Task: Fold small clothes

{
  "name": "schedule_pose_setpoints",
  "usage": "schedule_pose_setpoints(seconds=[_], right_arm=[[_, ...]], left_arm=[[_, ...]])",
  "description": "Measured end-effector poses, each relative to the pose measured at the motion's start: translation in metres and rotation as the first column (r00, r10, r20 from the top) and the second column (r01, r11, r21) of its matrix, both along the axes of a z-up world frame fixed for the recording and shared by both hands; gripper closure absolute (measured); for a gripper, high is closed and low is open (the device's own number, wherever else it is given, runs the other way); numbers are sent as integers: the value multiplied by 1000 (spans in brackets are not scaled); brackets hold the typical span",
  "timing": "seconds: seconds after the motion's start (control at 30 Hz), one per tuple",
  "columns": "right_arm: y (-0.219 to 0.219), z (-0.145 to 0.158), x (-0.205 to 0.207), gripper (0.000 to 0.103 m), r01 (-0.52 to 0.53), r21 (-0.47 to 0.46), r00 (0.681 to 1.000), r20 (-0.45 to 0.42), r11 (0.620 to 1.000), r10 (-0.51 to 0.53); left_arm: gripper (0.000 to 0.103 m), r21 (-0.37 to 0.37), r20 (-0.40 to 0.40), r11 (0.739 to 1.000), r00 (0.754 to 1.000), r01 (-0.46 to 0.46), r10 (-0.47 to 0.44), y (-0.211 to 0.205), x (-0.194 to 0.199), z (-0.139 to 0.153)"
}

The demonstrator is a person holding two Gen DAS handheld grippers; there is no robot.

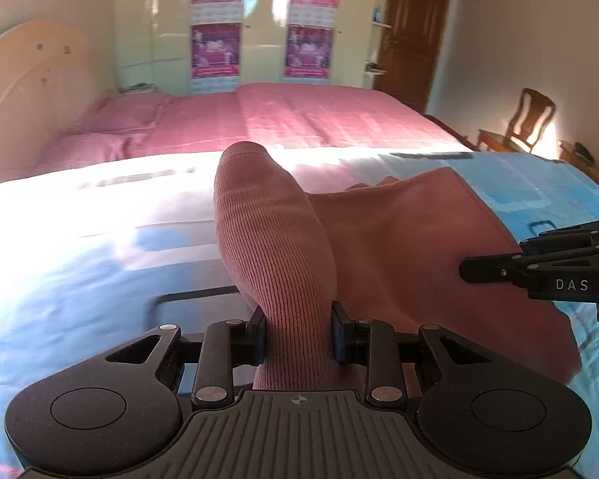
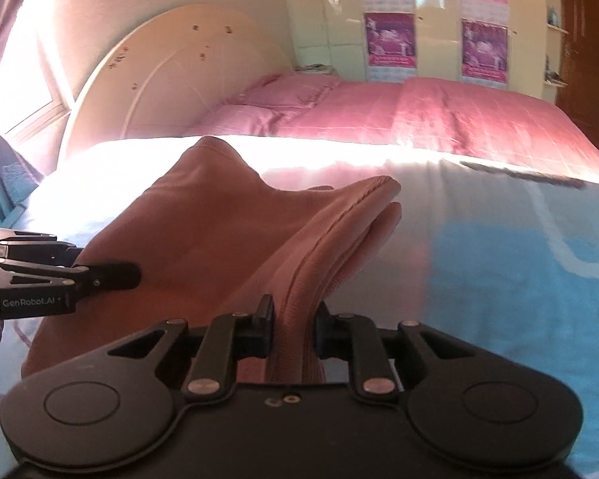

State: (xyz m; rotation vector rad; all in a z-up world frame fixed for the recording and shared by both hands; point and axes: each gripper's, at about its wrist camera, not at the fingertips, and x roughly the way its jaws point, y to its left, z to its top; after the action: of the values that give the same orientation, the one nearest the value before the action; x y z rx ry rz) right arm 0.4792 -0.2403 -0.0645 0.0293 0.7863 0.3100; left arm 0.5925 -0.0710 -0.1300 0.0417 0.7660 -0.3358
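The pink ribbed knit garment point(image 1: 283, 247) fills the centre of both views, raised off the light blue bedspread point(image 1: 80, 263) and draping limp between two pinch points. It looks light, soft and stretchy, best held at hems or corners. The left gripper point(image 1: 298, 333) clamps one bunched edge; the right gripper point(image 2: 295, 329) clamps another. A pink-covered bed point(image 1: 299, 115) lies beyond.

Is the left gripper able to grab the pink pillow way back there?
Probably not right now. The left gripper is already shut on the pink garment, and the pillow lies far across the bed.
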Motion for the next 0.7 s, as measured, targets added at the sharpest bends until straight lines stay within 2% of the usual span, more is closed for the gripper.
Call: schedule_pose_setpoints(seconds=[0.23,0.53,0.6,0.7], right_arm=[[89,-7,8,85,-64,28,998,-13,998,64],[148,-34,-3,85,-105,26,992,-71,994,107],[150,-43,-1,85,-77,13,992,-103,997,78],[143,-65,4,85,-23,11,985,-171,1000,25]], left_arm=[[73,12,-38,998,997,-69,69,96,-2,-10],[73,-1,-102,996,991,-88,87,161,-7,-50],[68,-13,-120,996,989,-87,85,163,-2,-62],[44,-21,-117,994,987,-111,108,165,5,-74]])
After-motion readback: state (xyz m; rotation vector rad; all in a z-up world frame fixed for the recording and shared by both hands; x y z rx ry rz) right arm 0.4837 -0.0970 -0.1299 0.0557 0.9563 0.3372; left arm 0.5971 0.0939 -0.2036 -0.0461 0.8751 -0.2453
